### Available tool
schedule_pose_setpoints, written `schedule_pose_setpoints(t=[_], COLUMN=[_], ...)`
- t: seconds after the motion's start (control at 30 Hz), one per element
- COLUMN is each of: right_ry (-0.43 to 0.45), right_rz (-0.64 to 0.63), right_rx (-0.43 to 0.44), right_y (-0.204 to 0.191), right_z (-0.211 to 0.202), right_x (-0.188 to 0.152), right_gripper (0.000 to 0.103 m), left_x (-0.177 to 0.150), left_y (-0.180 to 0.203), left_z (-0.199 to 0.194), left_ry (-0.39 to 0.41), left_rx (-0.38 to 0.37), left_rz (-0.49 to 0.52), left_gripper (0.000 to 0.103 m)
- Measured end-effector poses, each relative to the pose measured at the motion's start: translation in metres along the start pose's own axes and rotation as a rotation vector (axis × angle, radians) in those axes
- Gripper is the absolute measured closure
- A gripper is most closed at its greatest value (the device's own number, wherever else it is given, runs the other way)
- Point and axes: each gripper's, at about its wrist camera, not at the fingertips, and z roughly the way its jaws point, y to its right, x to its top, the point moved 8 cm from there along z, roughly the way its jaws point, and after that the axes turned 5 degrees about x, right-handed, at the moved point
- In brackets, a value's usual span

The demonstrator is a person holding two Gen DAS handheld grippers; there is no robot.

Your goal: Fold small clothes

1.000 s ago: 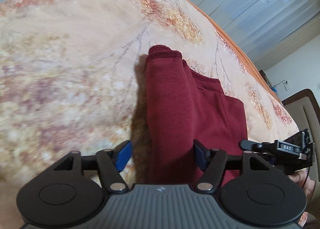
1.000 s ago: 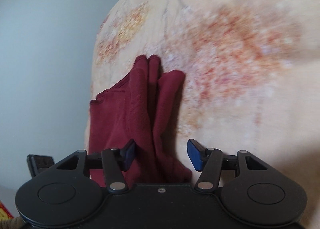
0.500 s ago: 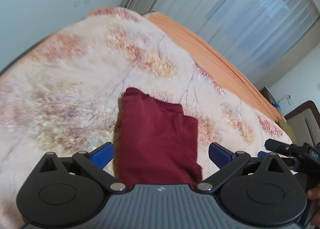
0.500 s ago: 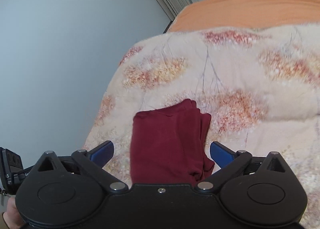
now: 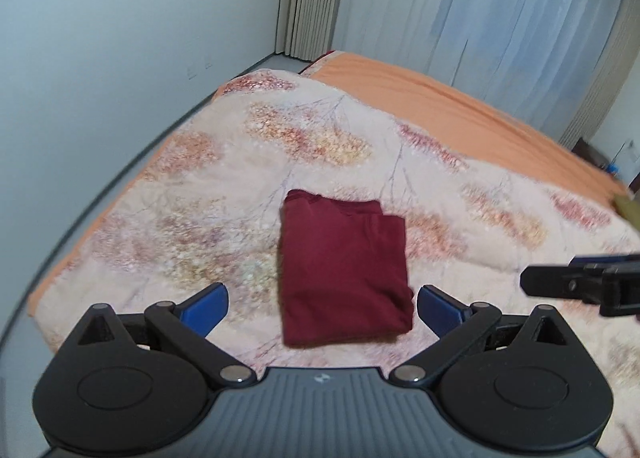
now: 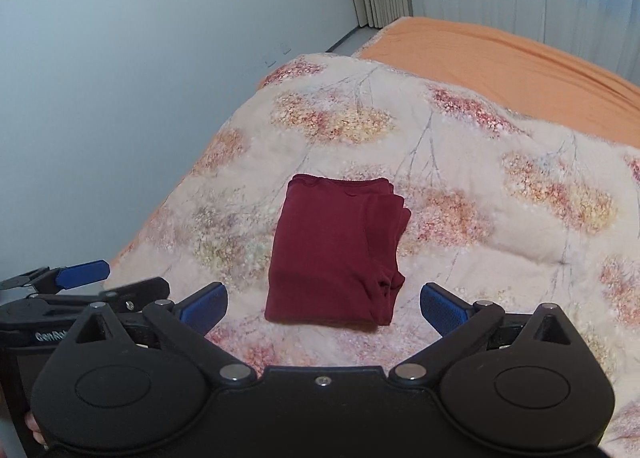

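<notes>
A dark red garment (image 5: pixel 344 270) lies folded into a compact rectangle on the flowered quilt (image 5: pixel 200 194); it also shows in the right wrist view (image 6: pixel 336 254). My left gripper (image 5: pixel 322 308) is open and empty, held above and short of the garment's near edge. My right gripper (image 6: pixel 324 308) is open and empty, also raised above the near edge. The right gripper's arm shows at the right of the left wrist view (image 5: pixel 584 286), and the left gripper shows at the lower left of the right wrist view (image 6: pixel 76 278).
The quilt covers a bed with an orange sheet (image 5: pixel 460 110) at the far side. A pale wall (image 5: pixel 120 38) runs along the left. Curtains (image 5: pixel 480 10) hang behind the bed.
Both grippers have opened wide, let go of the garment and pulled back and up. The garment now lies flat and folded on the quilt.
</notes>
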Motion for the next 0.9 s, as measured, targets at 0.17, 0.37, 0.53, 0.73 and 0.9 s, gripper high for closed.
schedule_pose_setpoints(t=[0.17,0.37,0.53,0.73,0.9], right_ry=[-0.020,-0.027,-0.018,-0.012,-0.012], right_rz=[0.025,0.053,0.043,0.042,0.032], right_rx=[0.013,0.006,0.003,0.001,0.002], right_y=[0.008,0.016,0.015,0.016,0.016], right_z=[-0.005,-0.006,-0.008,-0.008,-0.008], right_x=[-0.020,-0.028,-0.027,-0.025,-0.023], right_gripper=[0.001,0.001,0.001,0.001,0.001], left_x=[-0.011,-0.009,-0.005,-0.003,-0.002], left_y=[0.003,-0.001,-0.002,-0.001,0.000], left_z=[-0.012,-0.014,-0.014,-0.012,-0.010], left_ry=[0.007,-0.017,-0.017,-0.020,-0.027], left_rx=[0.027,0.009,0.009,0.001,-0.006], left_rz=[0.007,-0.034,-0.039,-0.045,-0.050], left_gripper=[0.000,0.000,0.000,0.000,0.000])
